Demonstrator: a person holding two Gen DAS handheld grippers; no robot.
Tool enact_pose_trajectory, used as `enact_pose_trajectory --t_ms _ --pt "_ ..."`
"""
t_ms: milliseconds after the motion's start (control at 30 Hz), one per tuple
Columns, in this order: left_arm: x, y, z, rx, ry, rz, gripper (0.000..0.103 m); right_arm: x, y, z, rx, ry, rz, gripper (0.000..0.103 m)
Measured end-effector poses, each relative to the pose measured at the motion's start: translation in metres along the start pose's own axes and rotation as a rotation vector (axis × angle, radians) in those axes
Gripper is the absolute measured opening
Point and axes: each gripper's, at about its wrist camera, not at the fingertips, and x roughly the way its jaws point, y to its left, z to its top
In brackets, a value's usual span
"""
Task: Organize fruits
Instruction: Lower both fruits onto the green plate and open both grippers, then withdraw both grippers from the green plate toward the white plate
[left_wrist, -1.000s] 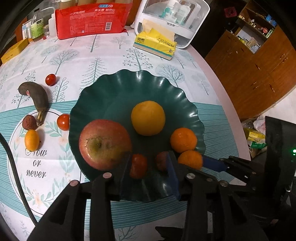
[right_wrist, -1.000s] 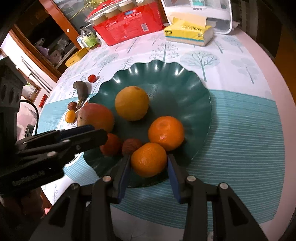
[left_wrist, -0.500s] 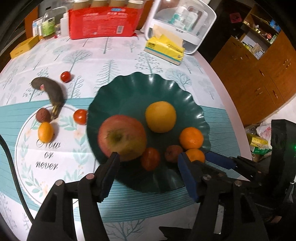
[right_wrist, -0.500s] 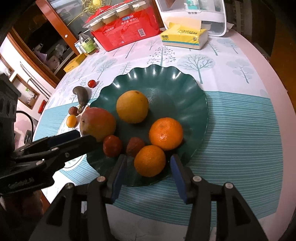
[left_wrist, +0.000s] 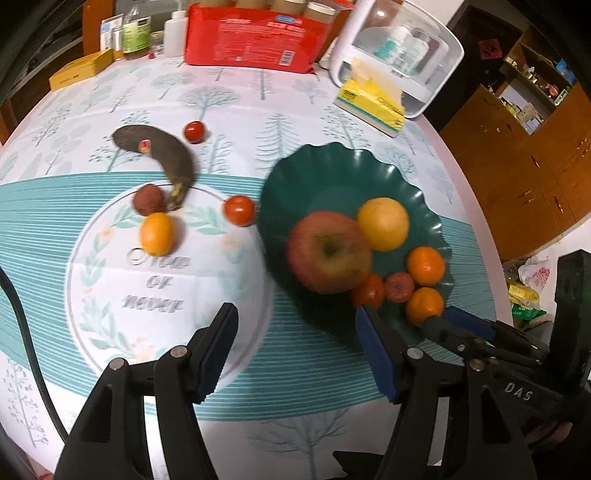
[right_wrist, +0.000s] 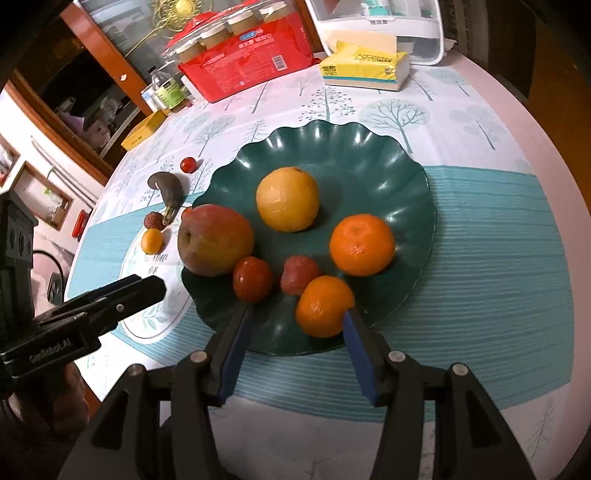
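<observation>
From the left wrist camera, the left gripper (left_wrist: 293, 319) hangs over the tree-printed tablecloth (left_wrist: 229, 88) with its jaws spread apart and nothing between them; they have just been opening. Its blue-padded right finger stands at the near rim of the dark green scalloped plate (left_wrist: 332, 173), which carries a red apple (left_wrist: 328, 252), a yellow orange (left_wrist: 384, 223), two mandarins (left_wrist: 425, 266), a small red tomato (left_wrist: 369, 290) and a lychee (left_wrist: 399, 286). Off the plate to the left lie a blackened banana (left_wrist: 166, 155), a brown lychee (left_wrist: 148, 199) touching its stem end, a kumquat (left_wrist: 157, 233) just beside that, and two cherry tomatoes (left_wrist: 239, 209), one near the plate's left edge and one beyond the banana. The picture is somewhat blurred. From the right wrist camera, the right gripper (right_wrist: 295, 317) has its jaws parted, and they too have just been opening; the nearest mandarin (right_wrist: 323, 306) sits on the plate (right_wrist: 369, 147) between the finger pads, close against the right pad, though whether they touch I cannot tell. The left pad stands well clear. The left gripper's black body shows at the left edge. A red package (right_wrist: 251, 59) and a yellow tissue pack (right_wrist: 365, 68) stand at the far side.
</observation>
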Motion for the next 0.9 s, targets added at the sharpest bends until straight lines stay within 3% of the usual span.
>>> enact_pose_trajectory --t_ms 400,633,900 --pt "-0.027 0.072 0.014 0.001 0.004 0.037 0.065 0.005 0.031 -0.014 0.155 -0.016 -0.041 0.054" --pt "-0.041 0.12 0.03 0.02 0.021 0.079 0.065 0.017 0.069 -0.021 0.214 -0.03 -0.053 0.054" --pt "-0.049 0.176 0.06 0.062 0.044 0.099 0.072 0.041 0.122 -0.027 0.247 -0.049 -0.056 0.054"
